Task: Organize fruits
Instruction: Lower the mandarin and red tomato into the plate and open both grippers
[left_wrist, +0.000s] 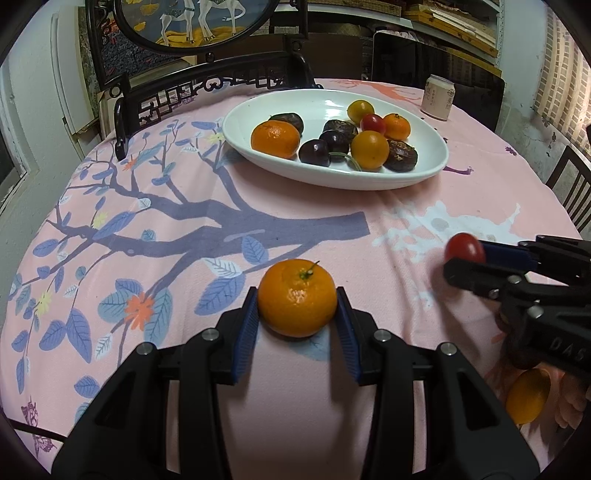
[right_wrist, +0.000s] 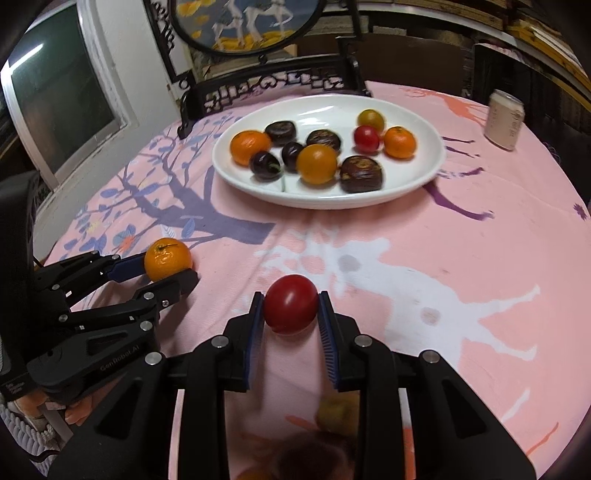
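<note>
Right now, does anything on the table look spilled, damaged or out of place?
Nothing looks spilled or damaged. One yellow fruit lies loose on the tablecloth, outside the white dish. The can stands upright.

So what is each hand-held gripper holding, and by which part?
Left hand-held gripper: orange mandarin, by its sides. Right hand-held gripper: red tomato, by its sides.

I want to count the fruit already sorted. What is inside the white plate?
The white plate holds two oranges, two yellow tomatoes, one red tomato and five dark fruits. Anything hidden behind them cannot be seen.
</note>
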